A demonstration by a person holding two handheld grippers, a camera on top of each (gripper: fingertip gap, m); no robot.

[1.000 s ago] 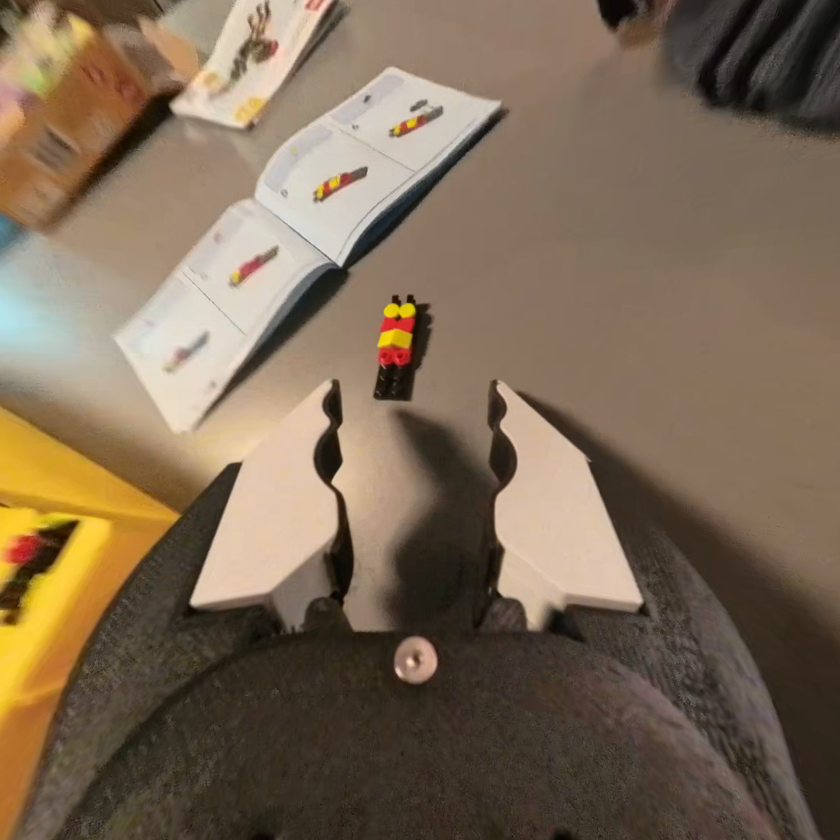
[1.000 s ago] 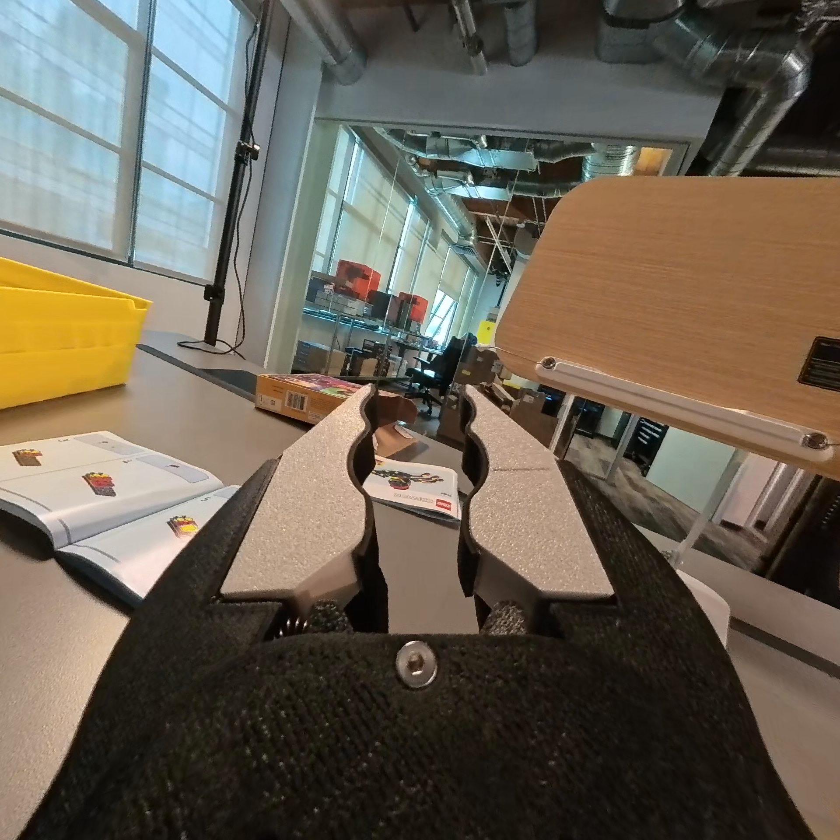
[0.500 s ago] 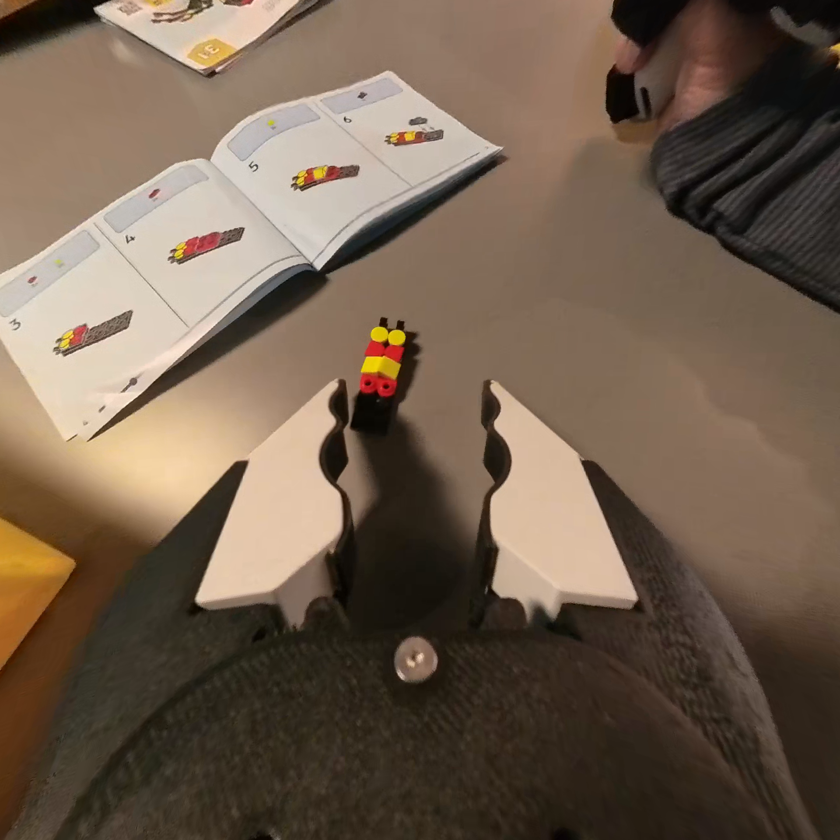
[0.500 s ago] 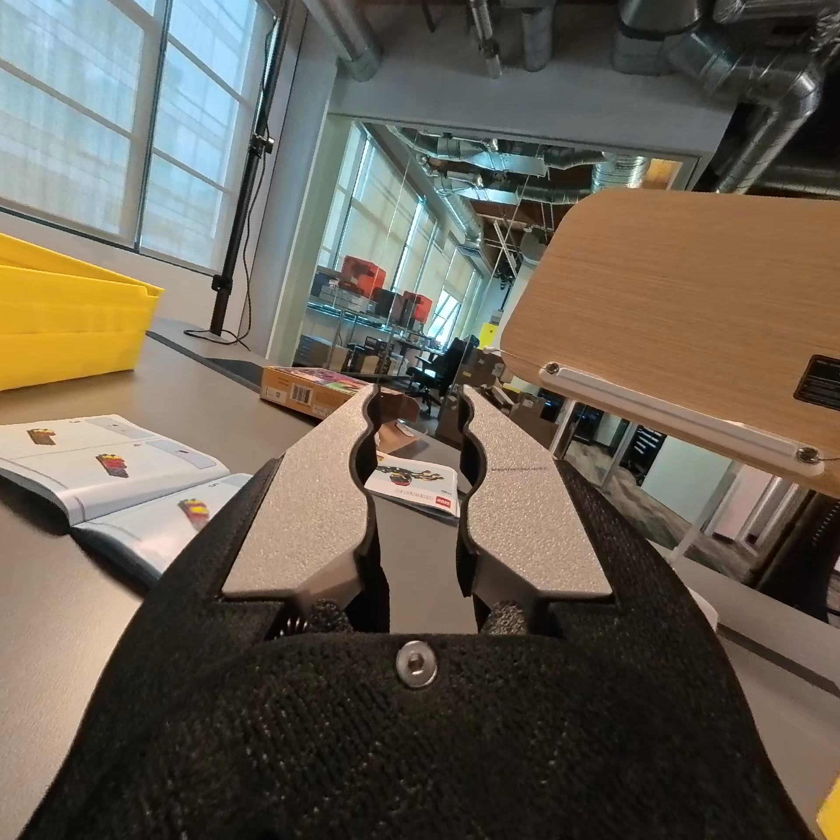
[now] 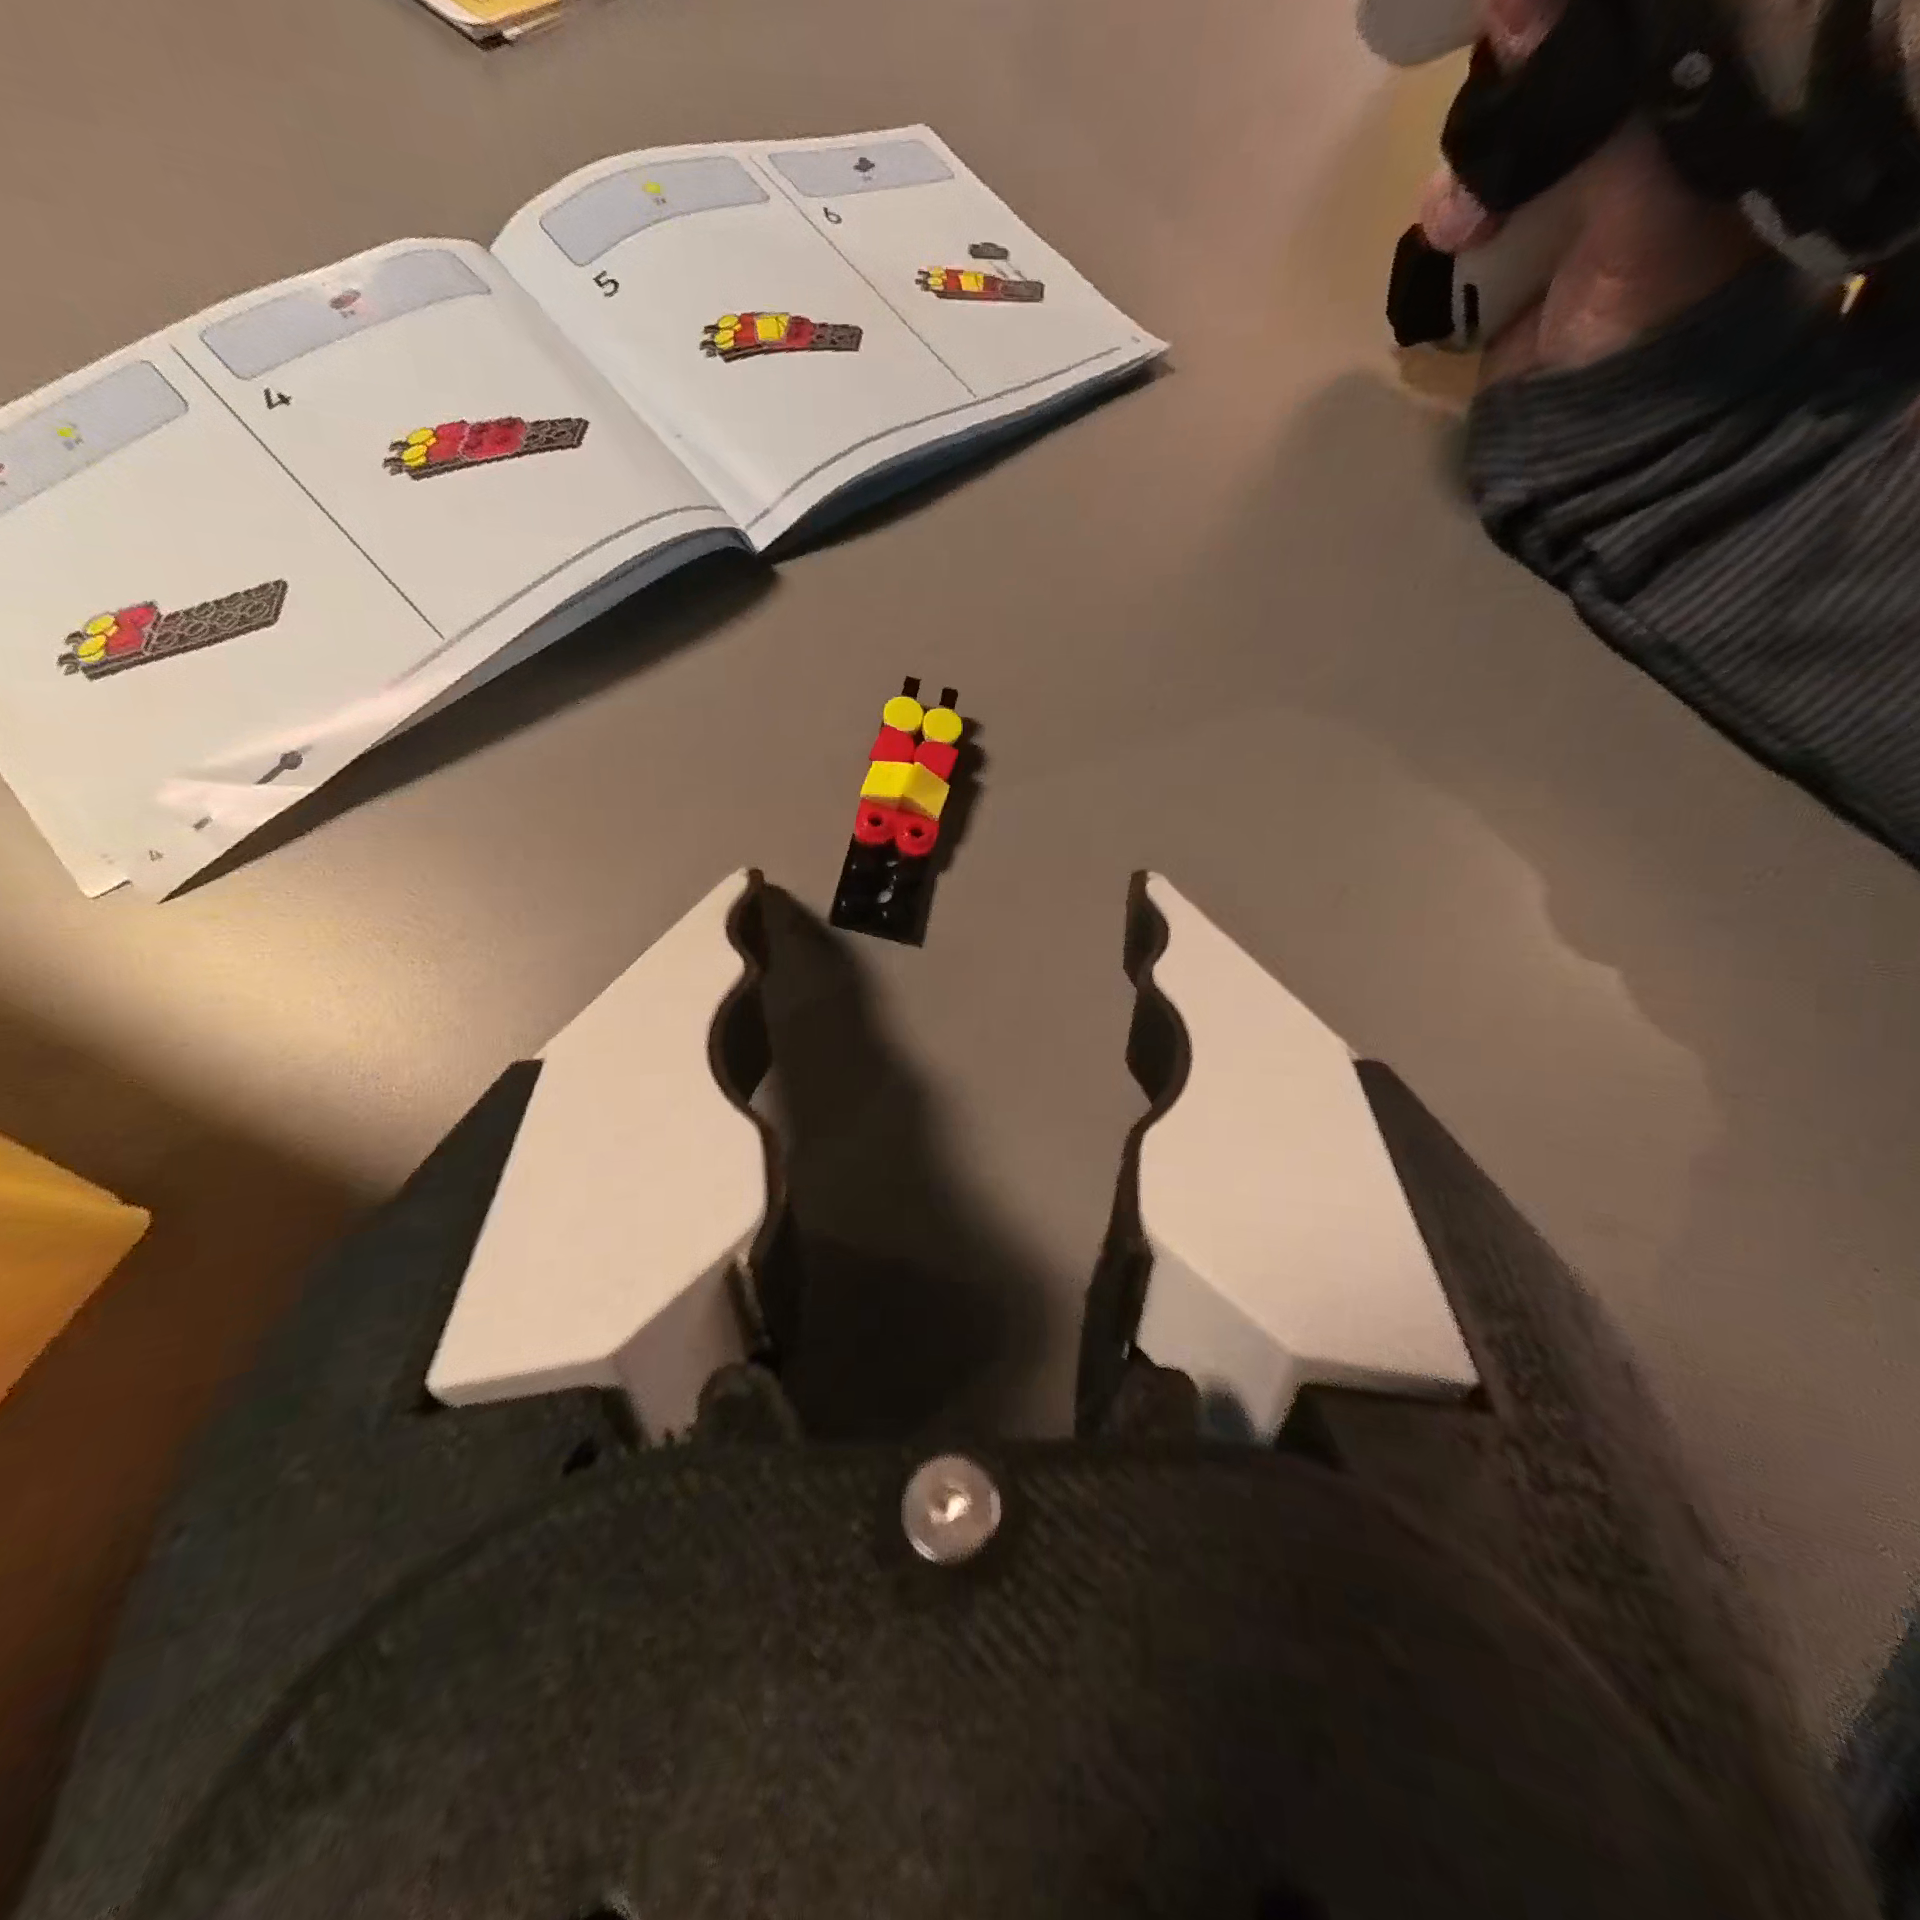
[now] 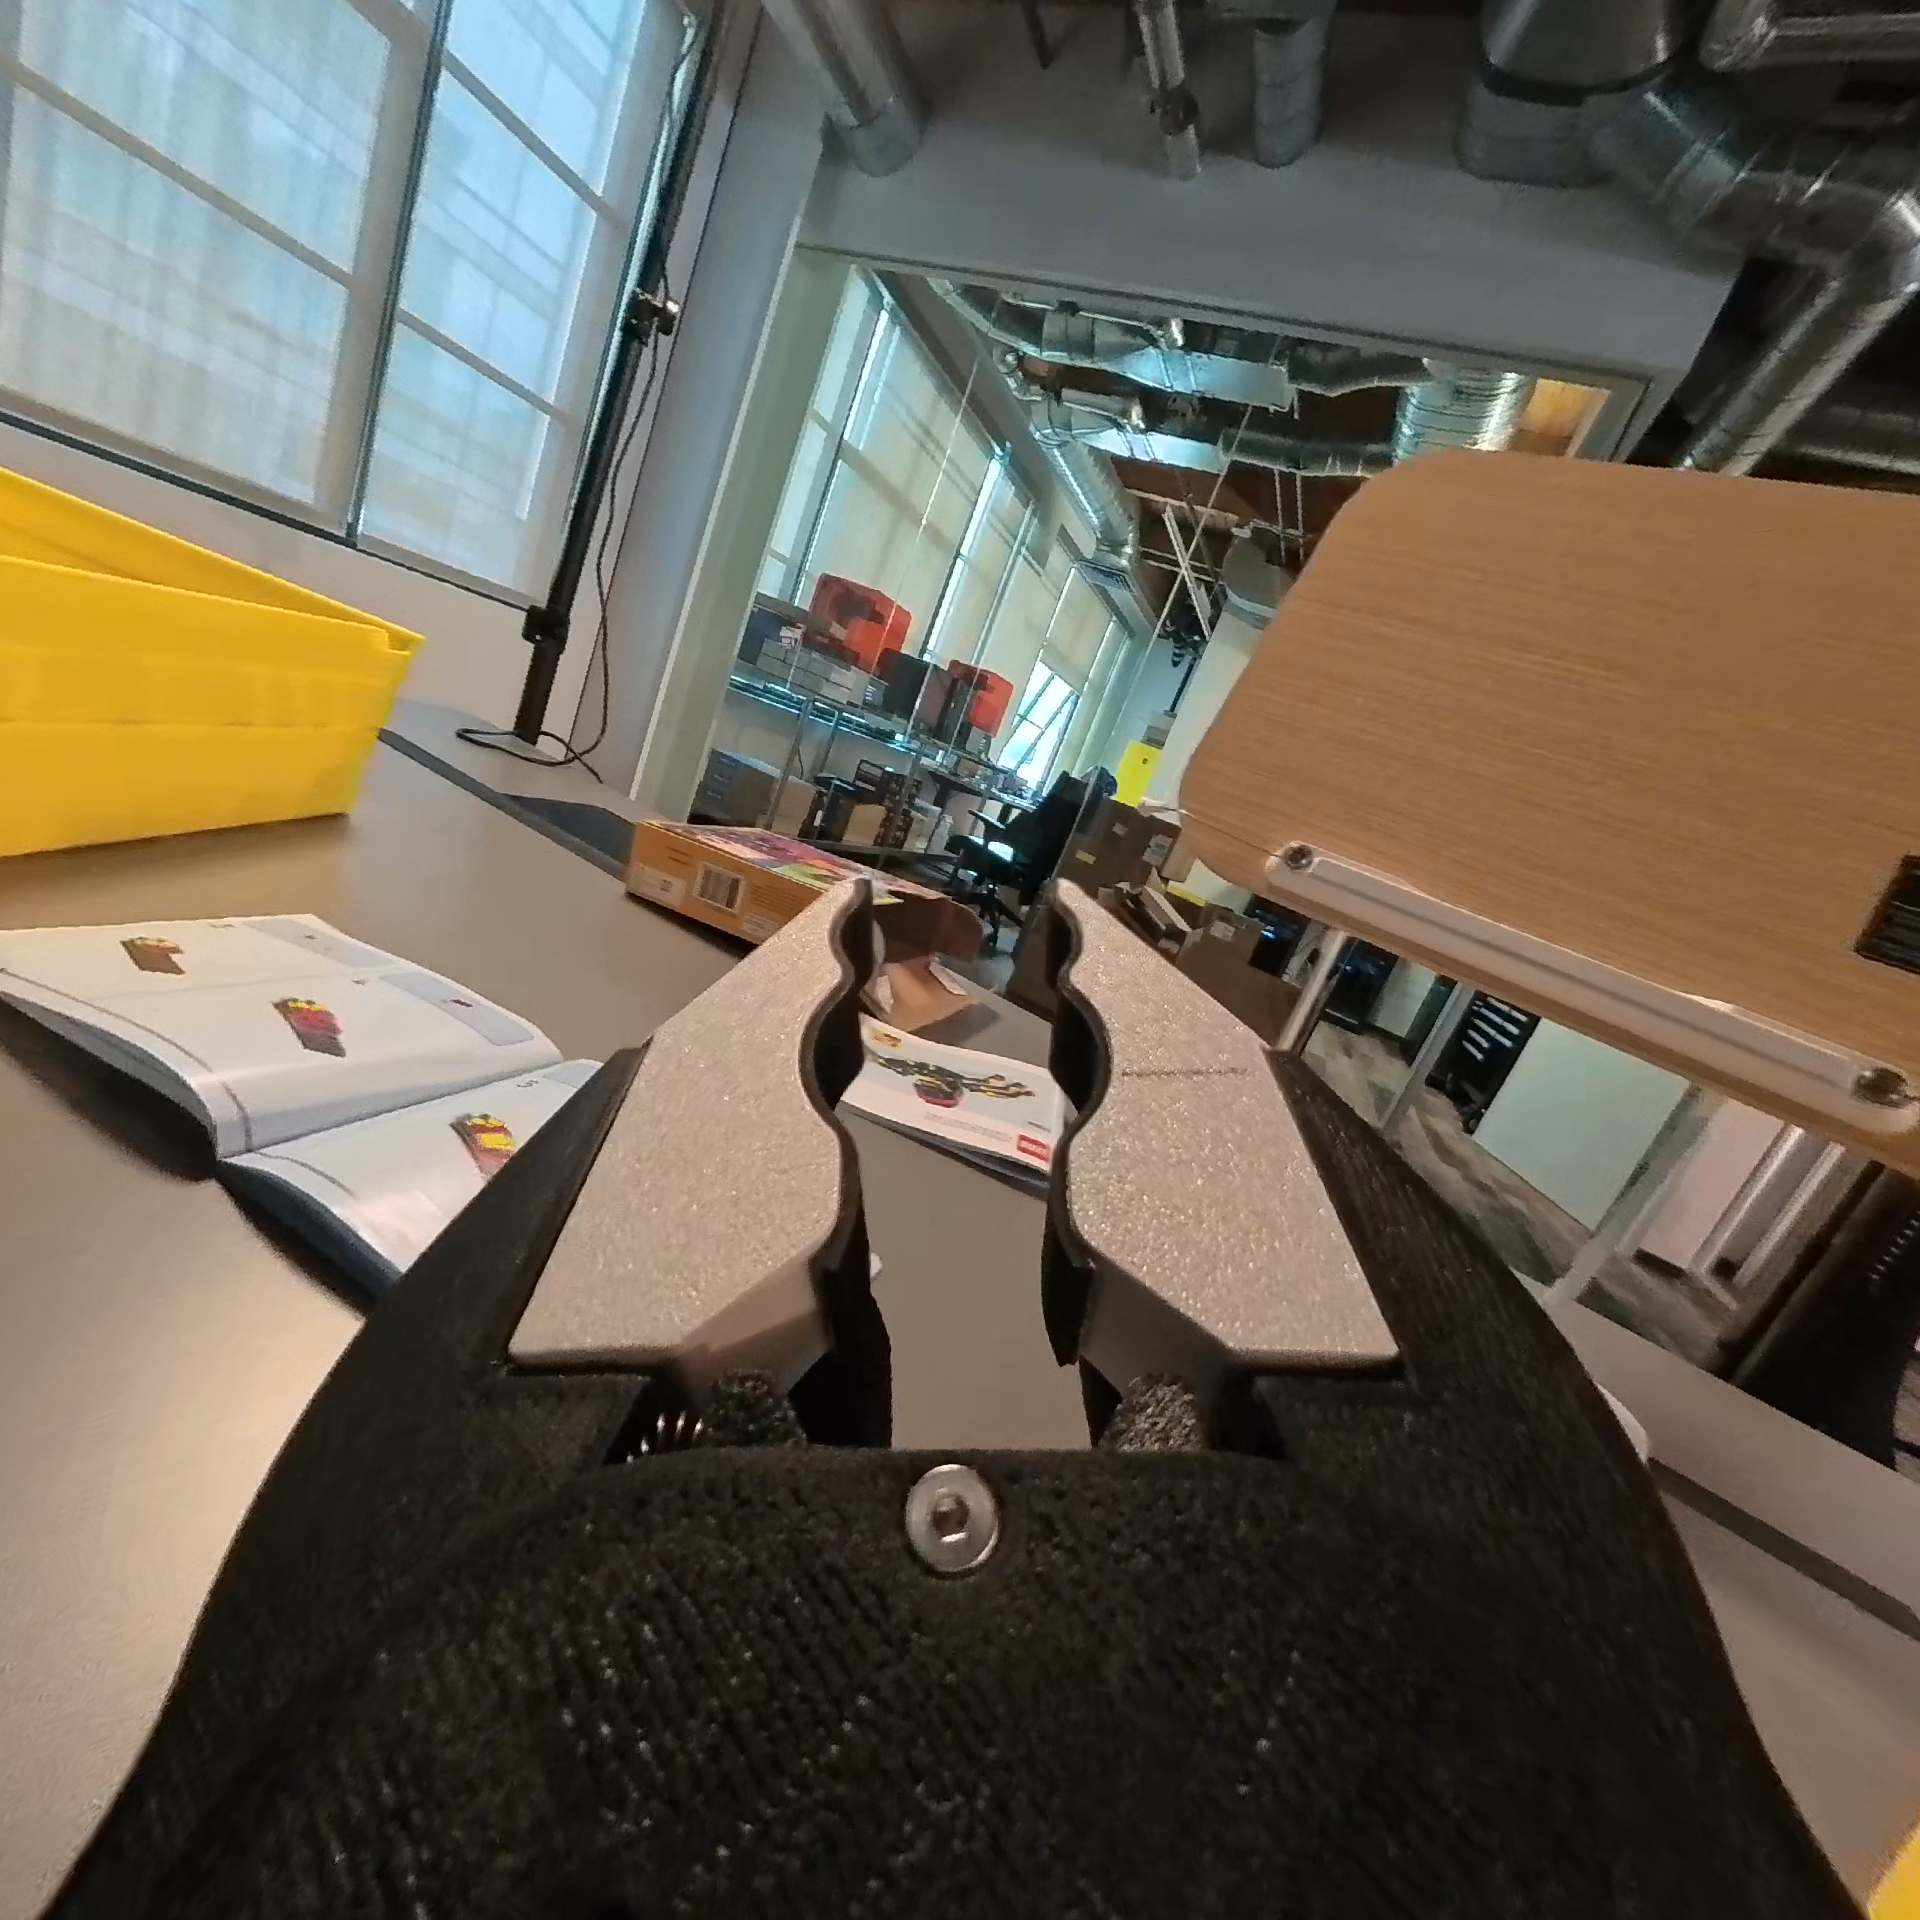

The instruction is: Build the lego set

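A small lego build (image 5: 906,808), a black plate topped with red and yellow pieces, lies on the grey table (image 5: 1195,727). My left gripper (image 5: 940,883) is open and empty, its tips just short of the build's near end. An open instruction booklet (image 5: 540,416) lies left of the build; it also shows in the right wrist view (image 6: 301,1029). My right gripper (image 6: 956,904) is open and empty, held low over the table and pointing across the room. The build is not in the right wrist view.
A person's hand and striped sleeve (image 5: 1704,436) rest at the right. Yellow bins (image 6: 177,727) stand at the left, a corner (image 5: 52,1247) near my left gripper. A lego box (image 6: 727,873) and second booklet (image 6: 956,1101) lie farther back. A wooden board (image 6: 1621,727) overhangs on the right. About 25 centimetres separates my left fingertips from my right.
My left gripper has swung right and closer to the build, so the yellow bin slid out of view and the hand came in. My right gripper's jaws have opened a little wider.
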